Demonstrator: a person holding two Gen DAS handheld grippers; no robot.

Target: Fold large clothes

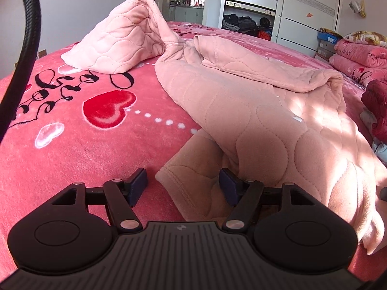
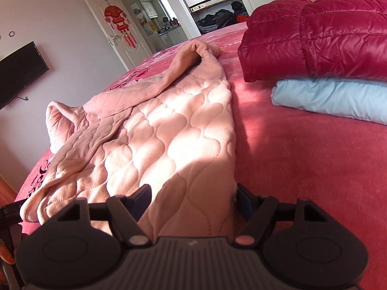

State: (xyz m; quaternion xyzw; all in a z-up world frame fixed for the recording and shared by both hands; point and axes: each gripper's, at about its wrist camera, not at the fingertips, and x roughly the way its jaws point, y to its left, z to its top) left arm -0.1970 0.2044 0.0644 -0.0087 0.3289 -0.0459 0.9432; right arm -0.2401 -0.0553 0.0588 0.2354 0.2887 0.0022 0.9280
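Note:
A pale pink quilted garment (image 1: 254,101) lies rumpled on the red bed cover (image 1: 84,149). One sleeve stands up in a hump at the back left (image 1: 121,41). My left gripper (image 1: 183,183) is open, its jaws on either side of a sleeve cuff (image 1: 193,178) near the front edge. In the right wrist view the same garment (image 2: 169,130) spreads out in sunlight. My right gripper (image 2: 193,200) is open, with the garment's near hem corner lying between its jaws.
A folded dark red puffer jacket (image 2: 326,36) sits on a folded light blue one (image 2: 333,101) at the right of the bed. Folded pink blankets (image 1: 360,58) are stacked at the far right. An open wardrobe (image 1: 249,7) and a doorway stand behind.

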